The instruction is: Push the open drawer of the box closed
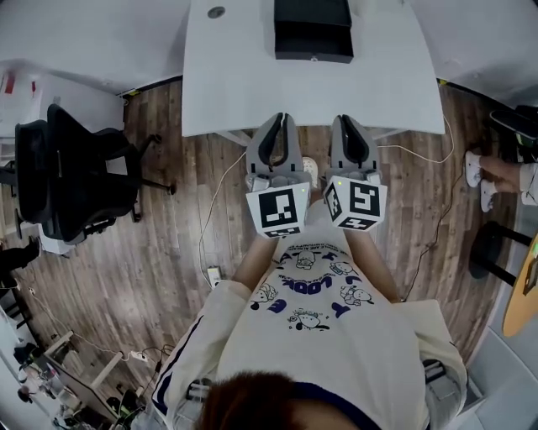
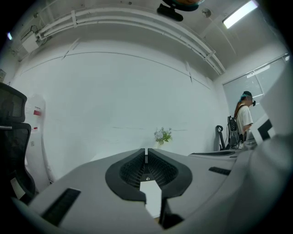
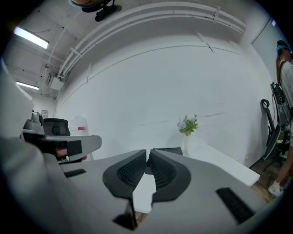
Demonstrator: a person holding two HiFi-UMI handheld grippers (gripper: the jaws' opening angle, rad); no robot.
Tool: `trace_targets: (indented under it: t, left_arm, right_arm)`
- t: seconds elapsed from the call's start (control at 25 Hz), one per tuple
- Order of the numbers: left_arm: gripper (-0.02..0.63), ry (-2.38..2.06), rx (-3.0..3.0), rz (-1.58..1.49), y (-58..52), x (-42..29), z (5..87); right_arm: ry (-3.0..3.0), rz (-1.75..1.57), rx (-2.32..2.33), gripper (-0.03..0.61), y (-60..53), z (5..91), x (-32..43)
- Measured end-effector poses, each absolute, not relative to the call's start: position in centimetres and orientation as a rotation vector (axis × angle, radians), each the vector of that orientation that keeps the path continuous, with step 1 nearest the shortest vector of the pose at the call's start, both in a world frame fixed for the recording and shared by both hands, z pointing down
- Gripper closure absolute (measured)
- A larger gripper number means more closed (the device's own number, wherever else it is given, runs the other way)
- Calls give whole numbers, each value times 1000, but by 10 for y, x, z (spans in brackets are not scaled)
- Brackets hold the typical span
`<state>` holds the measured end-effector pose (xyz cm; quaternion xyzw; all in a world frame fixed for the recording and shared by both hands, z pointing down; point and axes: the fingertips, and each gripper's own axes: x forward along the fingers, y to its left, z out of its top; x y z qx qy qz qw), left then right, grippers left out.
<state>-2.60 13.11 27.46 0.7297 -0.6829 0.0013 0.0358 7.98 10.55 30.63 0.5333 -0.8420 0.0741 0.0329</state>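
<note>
Since the box [image 1: 313, 10] sits at the far side of the white table [image 1: 235, 76] with its drawer [image 1: 313, 46] pulled out toward us, we only need a push, not a grip. We judge the drawer to be stiff and fairly light, sliding on runners. The box itself looks small, so a hard shove may skid it across the smooth tabletop. The best contact is probably the middle of the drawer's flat front, pressed straight in so it doesn't jam sideways.

The left gripper [image 1: 280, 117] and right gripper [image 1: 346, 117] are held side by side in front of our chest. Both point roughly level at the table, with their tips about at its near edge and well short of the drawer. The left gripper view shows its jaws together with nothing between them. The right gripper's jaws are also together and empty, and the box shows just past their tips. Closed tips should work as a blunt pusher.
</note>
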Motion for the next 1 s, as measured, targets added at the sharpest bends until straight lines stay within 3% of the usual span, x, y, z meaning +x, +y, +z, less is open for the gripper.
trace_targets:
  t: [1.0]
  left_arm:
    - [584, -2175, 2133, 50, -25, -32, 278]
  right_arm:
    - [-2656, 302, 1476, 534, -58, 315, 65]
